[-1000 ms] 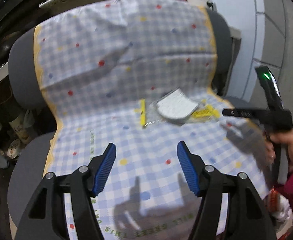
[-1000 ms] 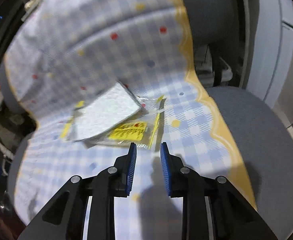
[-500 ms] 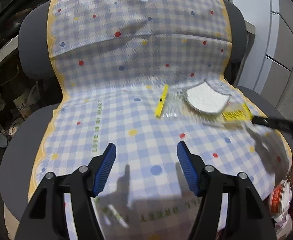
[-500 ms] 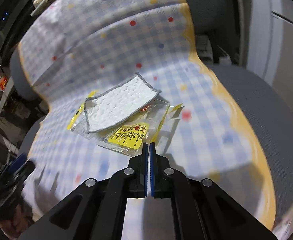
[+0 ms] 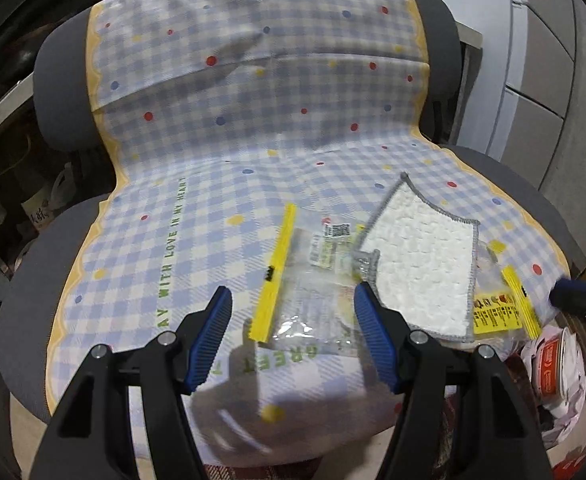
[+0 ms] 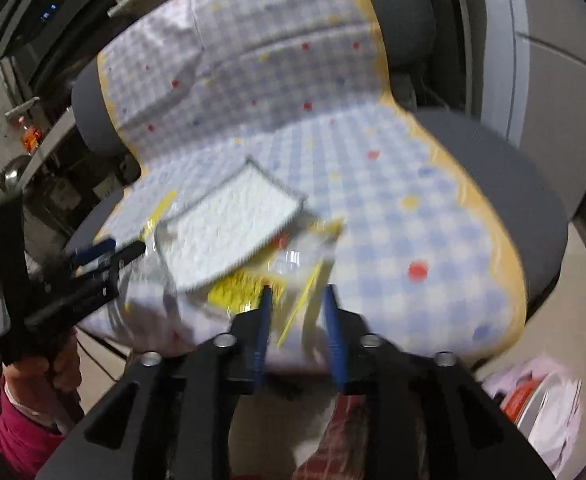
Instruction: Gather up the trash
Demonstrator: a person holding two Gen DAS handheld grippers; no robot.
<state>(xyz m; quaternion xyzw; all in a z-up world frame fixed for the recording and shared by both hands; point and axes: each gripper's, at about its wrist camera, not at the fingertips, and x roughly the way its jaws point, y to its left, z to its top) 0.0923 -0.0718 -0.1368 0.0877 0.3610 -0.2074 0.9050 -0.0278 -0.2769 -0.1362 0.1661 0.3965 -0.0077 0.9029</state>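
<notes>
While the right tool (image 6: 297,320) opens its jaws around the near edge of the yellow-labelled wrapper (image 6: 245,290), with that plastic between them but seemingly not pinched, the left tool (image 5: 289,334) hangs spread and empty over the clear yellow-strip bag (image 5: 313,280); both wrappers lie under a white cloth (image 5: 421,264) on the chair's checked cover (image 5: 253,128), near the front edge, handy for the trash bin (image 5: 553,364) below

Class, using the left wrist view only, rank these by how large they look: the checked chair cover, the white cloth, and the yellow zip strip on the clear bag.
1. Checked chair cover
2. White cloth
3. Yellow zip strip
</notes>
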